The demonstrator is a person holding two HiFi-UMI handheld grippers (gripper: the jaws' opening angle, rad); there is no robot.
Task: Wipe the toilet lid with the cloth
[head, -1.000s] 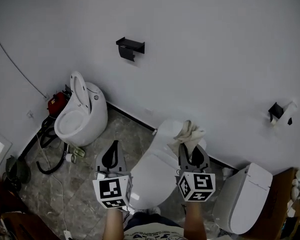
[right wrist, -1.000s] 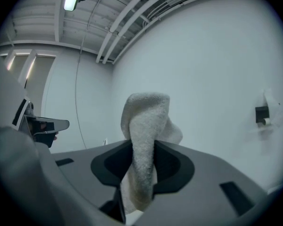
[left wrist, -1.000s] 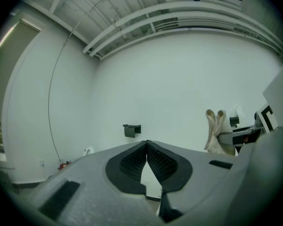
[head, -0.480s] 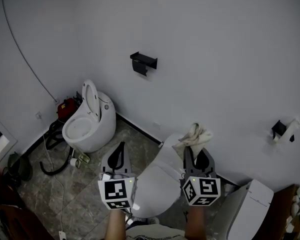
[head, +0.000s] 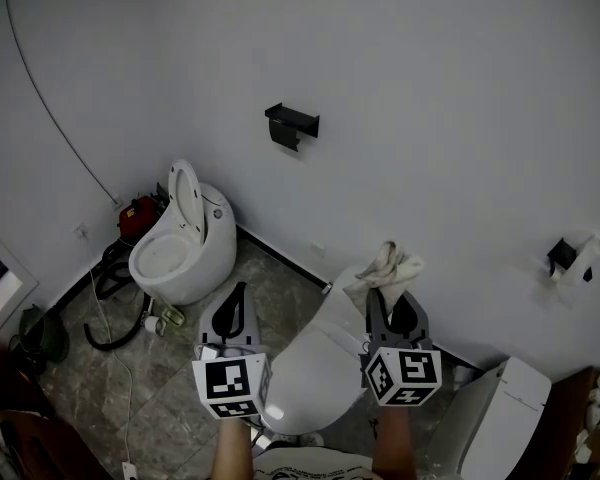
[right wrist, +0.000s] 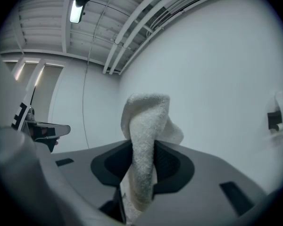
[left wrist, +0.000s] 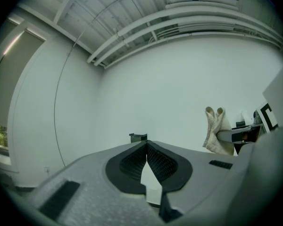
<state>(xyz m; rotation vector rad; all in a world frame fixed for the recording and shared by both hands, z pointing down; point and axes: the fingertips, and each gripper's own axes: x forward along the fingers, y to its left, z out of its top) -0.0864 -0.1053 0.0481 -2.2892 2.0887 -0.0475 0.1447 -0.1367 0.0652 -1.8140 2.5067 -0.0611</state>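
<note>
Right gripper view: the right gripper (right wrist: 144,149) is clenched on the white cloth (right wrist: 145,121), which stands up past its jaws. The left gripper (left wrist: 146,145) is closed on nothing. Beyond them lies the closed toilet lid (head: 315,353); the cloth seems to hover over its far end, by the wall (head: 430,118).

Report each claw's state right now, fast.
Left claw: shut, nothing between its jaws.
Right claw: shut on the cloth.
</note>
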